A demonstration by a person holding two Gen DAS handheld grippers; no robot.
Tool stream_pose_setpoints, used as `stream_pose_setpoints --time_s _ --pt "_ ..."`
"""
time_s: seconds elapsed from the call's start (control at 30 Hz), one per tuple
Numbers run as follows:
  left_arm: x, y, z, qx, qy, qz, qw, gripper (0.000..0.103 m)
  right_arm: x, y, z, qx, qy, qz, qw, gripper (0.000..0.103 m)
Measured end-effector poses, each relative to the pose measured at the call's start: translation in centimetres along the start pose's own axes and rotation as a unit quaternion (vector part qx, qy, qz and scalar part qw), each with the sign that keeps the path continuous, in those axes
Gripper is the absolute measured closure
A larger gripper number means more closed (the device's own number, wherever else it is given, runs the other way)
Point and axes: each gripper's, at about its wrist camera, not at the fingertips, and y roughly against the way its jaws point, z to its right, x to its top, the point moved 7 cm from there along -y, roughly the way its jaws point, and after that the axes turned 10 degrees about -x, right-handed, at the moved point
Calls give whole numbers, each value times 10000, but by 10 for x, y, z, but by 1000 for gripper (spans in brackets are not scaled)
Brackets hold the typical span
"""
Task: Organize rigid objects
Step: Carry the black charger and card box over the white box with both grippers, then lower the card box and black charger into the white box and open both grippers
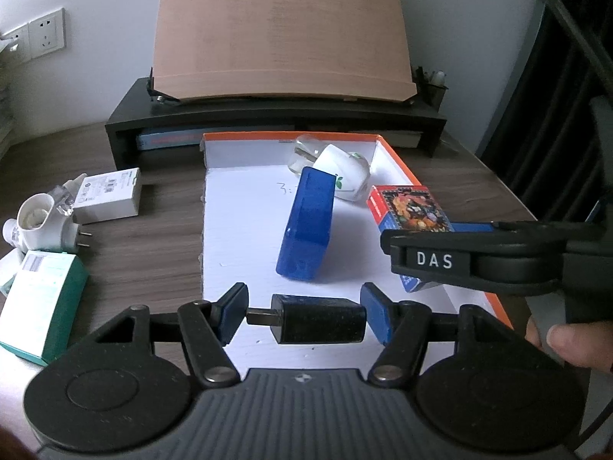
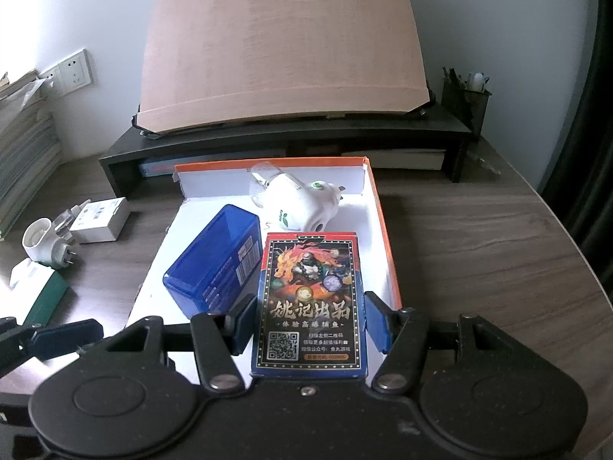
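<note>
The left tool [image 1: 304,316] brackets a black charger [image 1: 318,319] lying crosswise in the near end of the orange-rimmed tray [image 1: 387,149]. Its blue pads sit at either end of the charger, the prong end pointing to 9 o'clock; a sliver of gap shows on each side, so I cannot tell whether the pads actually clamp it or merely flank it.

The right tool [image 2: 310,324] straddles a card box [image 2: 310,303] with dragon artwork and a QR code. The left pad looks pressed to the box's edge while the right pad stands a little off it, so the grip itself is unclear. In the left wrist view this tool enters from 3 o'clock, with the same box under its jaw near the tray's right wall.

A blue plastic case [image 2: 214,264] leans on its long edge in the tray, at 10 o'clock from the card box and just beside it. At 12 o'clock, near the tray's far wall, lies a white plug-in device [image 2: 302,203] with a clear bottle at its end.

On the counter [image 2: 479,237], at 9 o'clock of the tray, rest another white plug device [image 1: 42,226], a small white carton [image 1: 109,199] and a green-and-white box [image 1: 42,306]. Behind the tray stands a black riser shelf [image 1: 276,113] carrying a wooden board [image 1: 279,27].
</note>
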Motion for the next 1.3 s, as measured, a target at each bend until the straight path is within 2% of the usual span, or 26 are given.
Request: stream_pose_setpoints --time_s 0.6,1.2,1.23,1.3 --pt "7 -14 9 -283 -108 -37 9995 37 7 -21 3 -54 33 -130 9999 32" --pt "10 -28 26 -467 -256 -120 9985 37 13 -32 2 59 190 -78 9998 31" --pt "10 -27 26 -486 -251 -107 9984 36 13 -30 4 91 170 -40 9998 31" --pt "11 -25 26 -582 -195 -57 9981 28 16 -22 8 111 141 135 9997 25"
